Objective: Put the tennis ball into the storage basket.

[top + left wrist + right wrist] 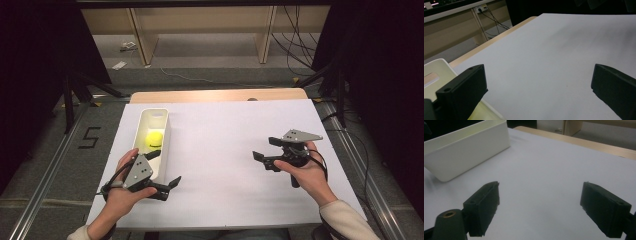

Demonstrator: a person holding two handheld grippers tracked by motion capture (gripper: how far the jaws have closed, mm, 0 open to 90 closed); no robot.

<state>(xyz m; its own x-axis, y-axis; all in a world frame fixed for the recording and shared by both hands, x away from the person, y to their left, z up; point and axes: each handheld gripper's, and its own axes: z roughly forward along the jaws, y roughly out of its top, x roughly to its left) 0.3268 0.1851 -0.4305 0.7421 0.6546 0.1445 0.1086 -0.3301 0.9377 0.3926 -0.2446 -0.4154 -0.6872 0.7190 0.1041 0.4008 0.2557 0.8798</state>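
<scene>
My tabletop [235,150] wears a white sheet, its wooden edge [220,95] bare at the far side. On the grey floor left of it I see a black 5 [89,137]; cables [295,40] trail beyond.

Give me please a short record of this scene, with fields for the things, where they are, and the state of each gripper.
surface: white table cover
container: white bin, left part of the table
contents: yellow ball inside the bin
left gripper: jaws open, empty, beside the bin's near end
right gripper: jaws open, empty, over the bare cover on the right, pointing toward the bin
contact: neither gripper holds anything
</scene>
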